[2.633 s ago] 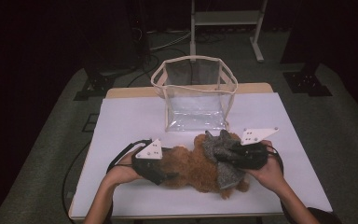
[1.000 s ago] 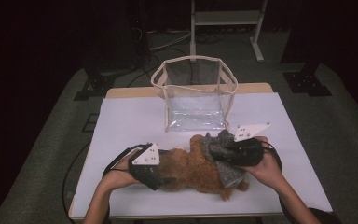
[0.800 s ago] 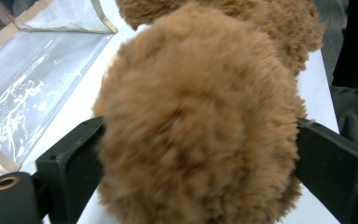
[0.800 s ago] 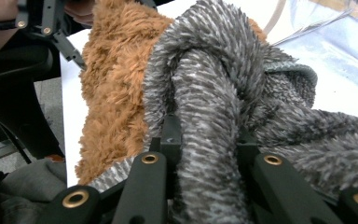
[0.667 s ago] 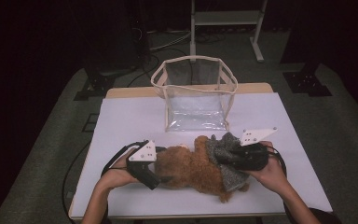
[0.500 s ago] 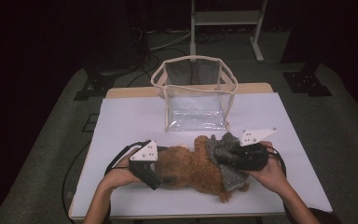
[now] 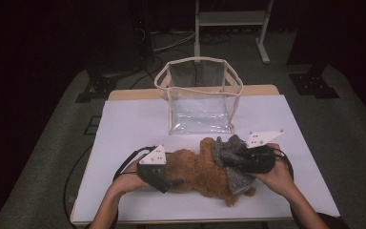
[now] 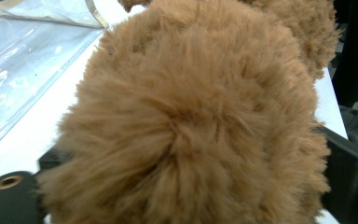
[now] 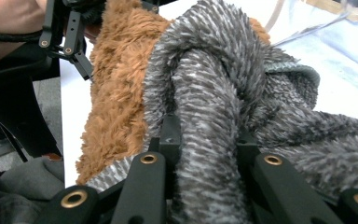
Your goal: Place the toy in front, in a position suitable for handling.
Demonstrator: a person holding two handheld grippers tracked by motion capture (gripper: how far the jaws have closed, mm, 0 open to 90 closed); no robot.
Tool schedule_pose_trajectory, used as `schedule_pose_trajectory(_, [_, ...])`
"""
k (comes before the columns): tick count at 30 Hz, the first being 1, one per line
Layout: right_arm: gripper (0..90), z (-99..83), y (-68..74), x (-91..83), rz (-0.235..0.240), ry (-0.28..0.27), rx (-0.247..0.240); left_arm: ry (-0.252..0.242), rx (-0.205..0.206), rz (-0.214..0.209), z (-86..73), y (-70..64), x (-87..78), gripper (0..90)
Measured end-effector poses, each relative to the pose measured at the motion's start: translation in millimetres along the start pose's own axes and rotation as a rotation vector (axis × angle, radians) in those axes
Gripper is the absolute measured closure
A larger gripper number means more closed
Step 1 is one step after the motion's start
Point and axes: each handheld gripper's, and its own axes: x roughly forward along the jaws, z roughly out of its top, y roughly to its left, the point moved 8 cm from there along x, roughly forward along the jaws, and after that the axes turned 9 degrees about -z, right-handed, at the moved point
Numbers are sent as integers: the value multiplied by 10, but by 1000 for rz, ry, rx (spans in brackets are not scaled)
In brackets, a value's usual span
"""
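A brown plush toy (image 7: 198,171) lies on the white table (image 7: 133,124) near the front edge, wearing a grey knitted garment (image 7: 226,152) around its right end. From the left, my left gripper (image 7: 164,179) stands open at the toy's left end. In the left gripper view the toy's fur (image 8: 191,116) bulges between the jaws, which stand wide apart, and hides their tips. My right gripper (image 7: 243,162) comes in from the right. It is shut on a fold of the grey garment (image 9: 214,93), pinched between its fingers (image 9: 170,135).
A clear plastic bag (image 7: 200,95) with a beige rim stands open and upright behind the toy at the table's middle back. Bare white tabletop lies to the left and right of it. A metal stand (image 7: 231,19) is on the floor beyond the table.
The left gripper drew back a little to the left about a second ago, then came right again onto the toy's end. The right gripper has stayed on the grey garment, shifting only slightly.
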Motion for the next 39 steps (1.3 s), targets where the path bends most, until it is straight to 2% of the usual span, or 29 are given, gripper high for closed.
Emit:
schedule_pose_trajectory(3, [716, -9, -62, -58, -20, 16, -4, 10, 8, 4, 65, -38, 105, 97])
schedule_pose_trajectory(9, [714, -126, -206, -281, -68, 23, 14, 6, 22, -4, 215, -104, 334, 97])
schedule_pose_trajectory(11, [715, -164, -260, -356, -88, 26, 28, 11, 33, -10, 272, -120, 434, 96])
schedule_pose_trajectory(13, [718, -187, -306, -413, -100, 22, 64, 17, 39, -1, 308, -117, 502, 96])
schedule_pose_trajectory(16, [719, -175, -300, -402, -105, 21, 65, 27, 50, 8, 300, -112, 485, 97])
schedule_pose_trajectory(17, [719, -143, -266, -369, -85, 11, 68, 33, 56, 13, 289, -111, 468, 100])
schedule_pose_trajectory(20, [720, -86, -224, -315, -69, 4, 62, 33, 62, 28, 263, -114, 412, 130])
schedule_pose_trajectory(21, [718, -8, -164, -234, -41, -6, 60, 39, 68, 39, 253, -101, 358, 134])
schedule_pose_trajectory(22, [718, -8, -164, -234, -41, -6, 60, 39, 68, 39, 253, -101, 358, 137])
schedule_pose_trajectory(23, [718, 69, -93, -127, -24, -7, 43, 38, 75, 47, 272, -81, 307, 141])
schedule_pose_trajectory(24, [718, 69, -93, -127, -24, -7, 43, 38, 75, 47, 272, -81, 307, 145])
schedule_pose_trajectory(25, [717, 142, -25, -16, -8, -1, 24, 37, 77, 52, 286, -73, 275, 145])
schedule_pose_trajectory(26, [717, 142, -25, -16, -8, -1, 24, 37, 77, 52, 286, -73, 275, 157])
schedule_pose_trajectory(28, [718, 195, 8, 61, -11, 16, -8, 47, 78, 59, 262, -59, 243, 157])
schedule_pose_trajectory(29, [719, 215, 15, 78, -3, 18, -10, 31, 71, 51, 235, -58, 229, 160])
schedule_pose_trajectory(33, [720, 150, -13, 25, 4, 23, 5, 18, 69, 41, 218, -70, 226, 162])
schedule_pose_trajectory(35, [721, 24, -85, -109, -10, 13, 36, 14, 64, 29, 205, -83, 218, 163])
schedule_pose_trajectory(36, [721, 24, -85, -109, -10, 13, 36, 14, 64, 29, 205, -83, 218, 163])
schedule_pose_trajectory(37, [721, -60, -148, -229, -22, 1, 65, 11, 61, 27, 202, -85, 218, 163])
schedule_pose_trajectory(39, [723, -91, -182, -289, -30, -4, 78, 9, 56, 24, 203, -91, 228, 163])
